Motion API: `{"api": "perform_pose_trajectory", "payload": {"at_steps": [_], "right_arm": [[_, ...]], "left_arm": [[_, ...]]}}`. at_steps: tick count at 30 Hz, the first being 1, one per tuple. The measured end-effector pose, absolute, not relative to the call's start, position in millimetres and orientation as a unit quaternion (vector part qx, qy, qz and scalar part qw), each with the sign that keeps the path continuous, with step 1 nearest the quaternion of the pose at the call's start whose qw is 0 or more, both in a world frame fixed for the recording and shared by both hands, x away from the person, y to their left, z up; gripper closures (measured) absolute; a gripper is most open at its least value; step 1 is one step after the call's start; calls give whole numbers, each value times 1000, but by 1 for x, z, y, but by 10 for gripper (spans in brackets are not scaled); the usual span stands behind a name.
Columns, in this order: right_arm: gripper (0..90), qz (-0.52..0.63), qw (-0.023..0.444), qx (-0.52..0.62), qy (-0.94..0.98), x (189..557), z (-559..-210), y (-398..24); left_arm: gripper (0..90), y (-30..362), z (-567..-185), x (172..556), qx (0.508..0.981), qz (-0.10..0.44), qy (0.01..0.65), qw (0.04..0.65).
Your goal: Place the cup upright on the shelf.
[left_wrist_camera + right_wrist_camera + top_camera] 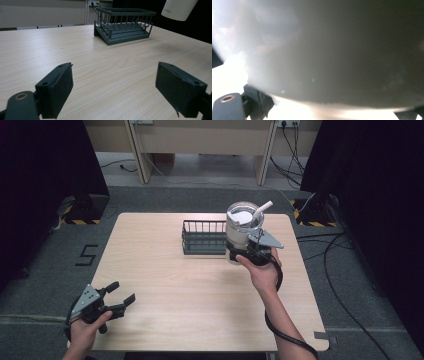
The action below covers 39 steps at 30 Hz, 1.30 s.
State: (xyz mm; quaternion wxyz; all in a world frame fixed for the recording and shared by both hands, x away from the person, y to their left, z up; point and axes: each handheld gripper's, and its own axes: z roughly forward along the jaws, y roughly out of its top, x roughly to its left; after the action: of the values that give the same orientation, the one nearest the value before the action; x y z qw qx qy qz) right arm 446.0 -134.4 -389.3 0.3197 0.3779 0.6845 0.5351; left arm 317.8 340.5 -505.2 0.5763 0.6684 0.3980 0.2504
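Observation:
A white tumbler (242,231) with a clear lid and a white straw is held above the table, just right of a dark wire rack (203,237). My right gripper (246,254) is shut on the tumbler's lower body, and the cup wall (324,50) fills the space between its jaws in the right gripper view. My left gripper (120,302) rests near the table's front left corner, open, with nothing between its pads (58,91). The rack (123,23) and the tumbler's base (178,8) lie ahead of it in the left gripper view.
The light wooden table (165,290) has bare room across its middle and front. Black curtains stand at both sides, and cables (340,270) trail over the grey floor to the right. A mark shaped like a 5 (86,254) lies on the floor at left.

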Motion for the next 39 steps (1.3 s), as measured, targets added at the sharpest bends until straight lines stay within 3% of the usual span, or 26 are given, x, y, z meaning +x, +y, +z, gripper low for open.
{"api": "perform_pose_trajectory", "payload": {"at_steps": [39], "right_arm": [[115,531,324,383,683,485,-367,-119]], "left_arm": [[141,341,-505,318,668,250,397,578]]}}
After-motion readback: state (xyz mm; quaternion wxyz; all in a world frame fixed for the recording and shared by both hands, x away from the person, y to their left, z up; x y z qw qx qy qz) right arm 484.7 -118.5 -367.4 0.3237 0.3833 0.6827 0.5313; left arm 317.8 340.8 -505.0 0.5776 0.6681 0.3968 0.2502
